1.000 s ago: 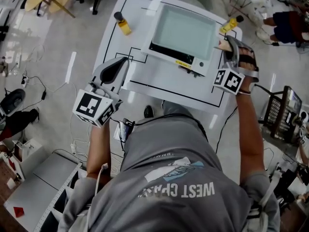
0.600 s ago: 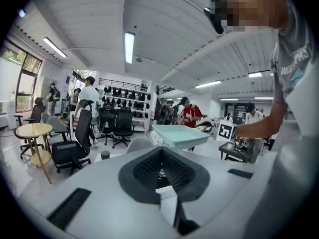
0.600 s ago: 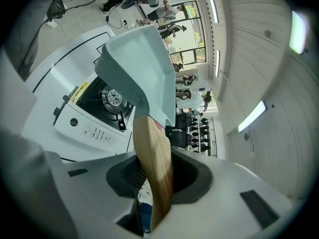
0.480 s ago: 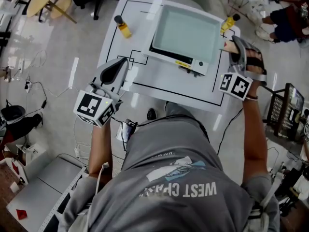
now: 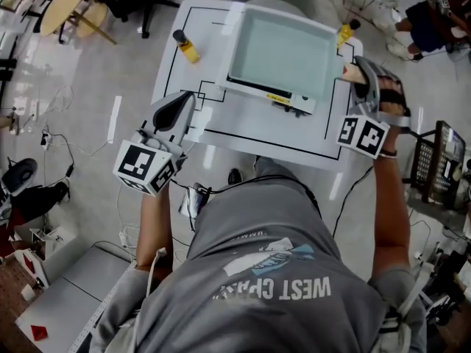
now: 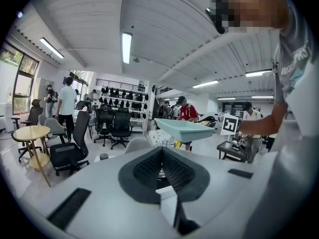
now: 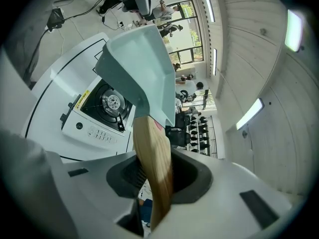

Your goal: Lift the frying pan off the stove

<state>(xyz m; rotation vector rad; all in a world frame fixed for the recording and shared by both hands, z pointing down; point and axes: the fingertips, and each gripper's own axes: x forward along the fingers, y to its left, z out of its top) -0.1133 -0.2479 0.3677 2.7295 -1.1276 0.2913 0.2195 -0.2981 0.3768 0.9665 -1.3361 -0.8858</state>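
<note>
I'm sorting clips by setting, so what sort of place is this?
Probably an open office or lab, not a home kitchen: rows of office chairs, a round wooden table, and a portable stove set on a white table marked with black lines.

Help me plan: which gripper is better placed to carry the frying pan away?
Right. The right gripper holds the frying pan by its wooden handle above the stove; the left gripper holds nothing.
</note>
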